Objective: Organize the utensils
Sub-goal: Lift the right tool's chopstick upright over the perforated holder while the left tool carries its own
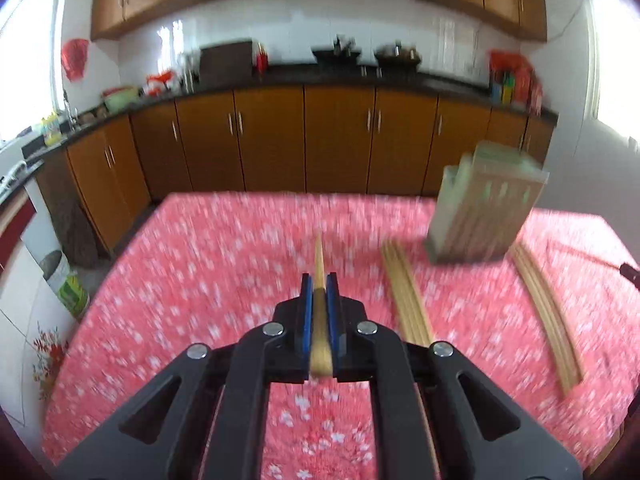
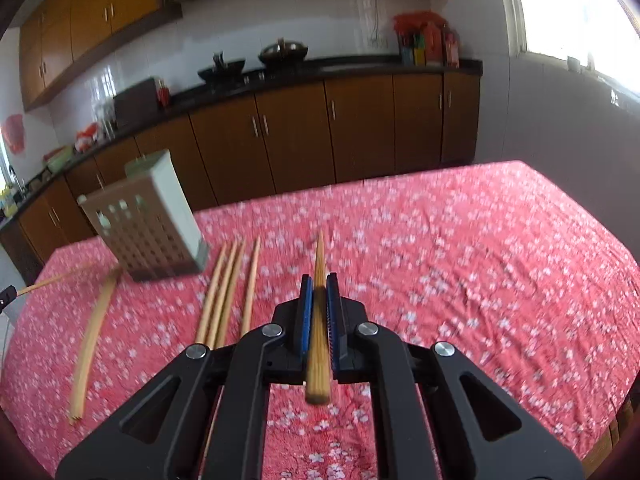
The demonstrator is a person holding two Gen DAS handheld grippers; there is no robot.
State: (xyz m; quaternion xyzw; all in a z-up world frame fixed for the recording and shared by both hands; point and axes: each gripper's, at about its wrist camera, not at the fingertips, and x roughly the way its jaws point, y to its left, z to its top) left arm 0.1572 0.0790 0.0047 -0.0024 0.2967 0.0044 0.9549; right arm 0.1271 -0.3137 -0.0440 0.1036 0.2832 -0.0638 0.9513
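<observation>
My left gripper [image 1: 319, 280] is shut on a wooden chopstick [image 1: 319, 256] that points forward over the red flowered tablecloth [image 1: 200, 280]. My right gripper [image 2: 319, 280] is shut on another chopstick [image 2: 319, 264], its thick end sticking out behind the pads. A grey perforated utensil holder [image 1: 480, 216] stands on the table, to the right in the left wrist view and to the left [image 2: 148, 224] in the right wrist view. Loose chopsticks lie beside it in groups [image 1: 404, 288] [image 1: 544, 304] [image 2: 228, 284] [image 2: 90, 340]. At the left edge of the right wrist view, the other gripper's tip [image 2: 7, 296] shows with its chopstick.
Wooden kitchen cabinets [image 1: 304, 136] and a dark counter [image 2: 320, 70] with woks run behind the table. A green-and-white bottle [image 1: 66, 280] stands on the floor left of the table. A bright window [image 2: 580, 12] is at the right.
</observation>
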